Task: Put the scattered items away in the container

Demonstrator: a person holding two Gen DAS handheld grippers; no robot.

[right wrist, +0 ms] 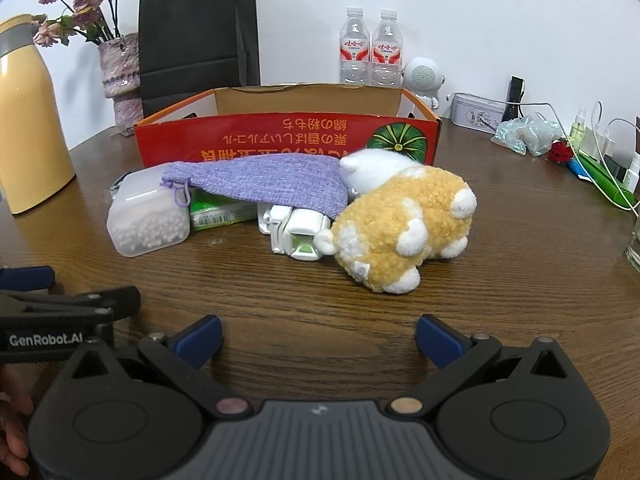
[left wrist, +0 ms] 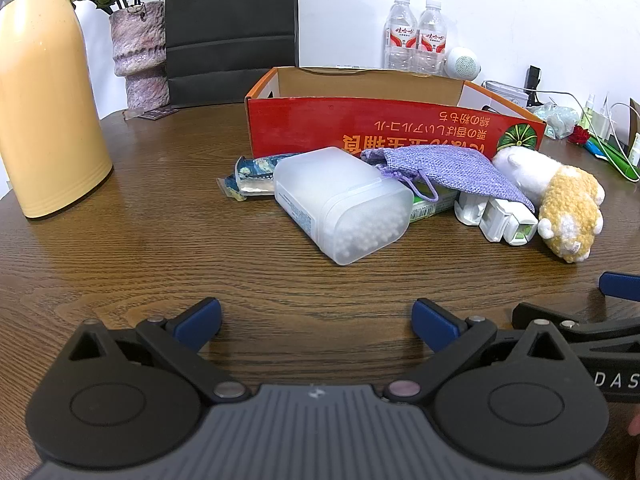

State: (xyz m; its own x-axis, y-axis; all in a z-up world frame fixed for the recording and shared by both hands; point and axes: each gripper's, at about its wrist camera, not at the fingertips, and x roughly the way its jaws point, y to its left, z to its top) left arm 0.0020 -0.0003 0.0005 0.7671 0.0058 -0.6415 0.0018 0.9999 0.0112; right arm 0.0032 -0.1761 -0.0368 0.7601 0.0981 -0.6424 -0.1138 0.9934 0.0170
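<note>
A red and orange cardboard box [left wrist: 360, 128] [right wrist: 256, 140] stands open at the back of the wooden table. In front of it lie a frosted cotton-swab case [left wrist: 344, 204] [right wrist: 148, 220], a purple knit pouch [left wrist: 444, 172] [right wrist: 264, 180], a green packet [right wrist: 220, 212], a white plastic gadget [left wrist: 496, 216] [right wrist: 296, 228], a blue printed packet [left wrist: 252, 176] and a yellow-white plush toy [left wrist: 560, 200] [right wrist: 404, 224]. My left gripper [left wrist: 316, 328] is open, low over the table short of the case. My right gripper [right wrist: 318, 340] is open too, short of the plush.
A yellow thermos [left wrist: 44, 96] [right wrist: 28, 120] stands left. A vase of dried roses [left wrist: 140, 52], a black paper bag [right wrist: 196, 36], two water bottles [right wrist: 370, 48] and a small white speaker [right wrist: 422, 74] line the back. Cables, bottles and a tin [right wrist: 476, 112] clutter the right edge.
</note>
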